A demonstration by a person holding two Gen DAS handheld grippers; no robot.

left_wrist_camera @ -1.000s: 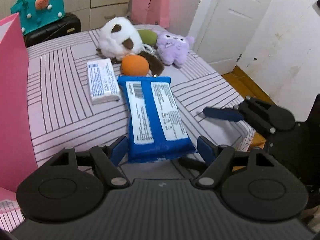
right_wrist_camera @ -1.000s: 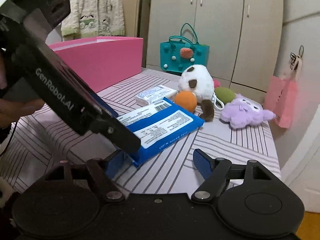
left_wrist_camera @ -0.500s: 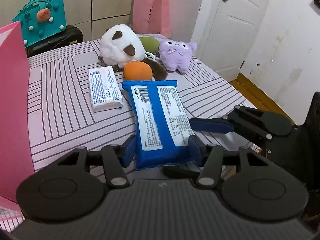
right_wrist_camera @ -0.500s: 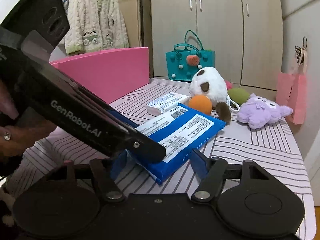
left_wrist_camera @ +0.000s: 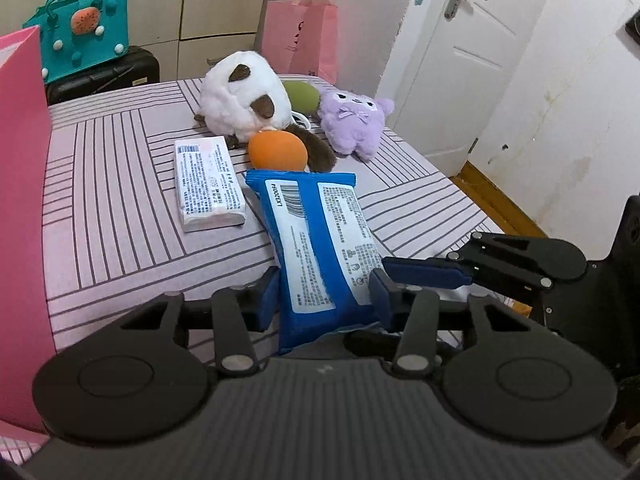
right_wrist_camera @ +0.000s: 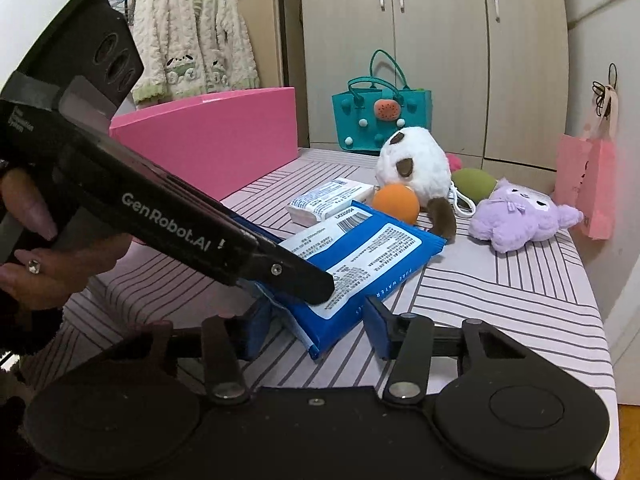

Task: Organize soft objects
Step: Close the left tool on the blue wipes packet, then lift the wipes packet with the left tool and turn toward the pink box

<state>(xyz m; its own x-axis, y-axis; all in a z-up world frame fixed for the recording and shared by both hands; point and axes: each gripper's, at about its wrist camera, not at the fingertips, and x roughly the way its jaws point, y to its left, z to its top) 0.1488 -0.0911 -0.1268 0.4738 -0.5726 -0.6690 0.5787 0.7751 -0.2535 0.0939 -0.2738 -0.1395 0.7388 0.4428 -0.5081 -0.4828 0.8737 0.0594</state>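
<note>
A blue wipes pack (left_wrist_camera: 316, 240) lies lengthwise on the striped bed (left_wrist_camera: 112, 208), its near end raised. My left gripper (left_wrist_camera: 324, 300) has its jaws closing, both pads pressed against that near end. From the right, my right gripper (right_wrist_camera: 314, 332) straddles the same end of the pack (right_wrist_camera: 360, 248); its jaws are closing too, with small gaps still showing at the pads. One of its blue fingers (left_wrist_camera: 424, 272) lies along the pack's right edge. Behind sit a white tissue pack (left_wrist_camera: 208, 180), an orange ball (left_wrist_camera: 278, 150), a white plush (left_wrist_camera: 244, 96), a green plush (left_wrist_camera: 302, 94) and a purple plush (left_wrist_camera: 352, 122).
A pink box wall (left_wrist_camera: 20, 200) stands along the bed's left side. A teal bag (left_wrist_camera: 80, 36) rests on a black suitcase beyond the bed, a pink paper bag (left_wrist_camera: 300, 36) hangs by the wardrobe. The bed's right edge drops to the floor near a white door (left_wrist_camera: 460, 60).
Both grippers' jaws have narrowed around the blue pack's near end. The left pads now press it and that end has lifted off the bed. The left camera has tilted up slightly.
</note>
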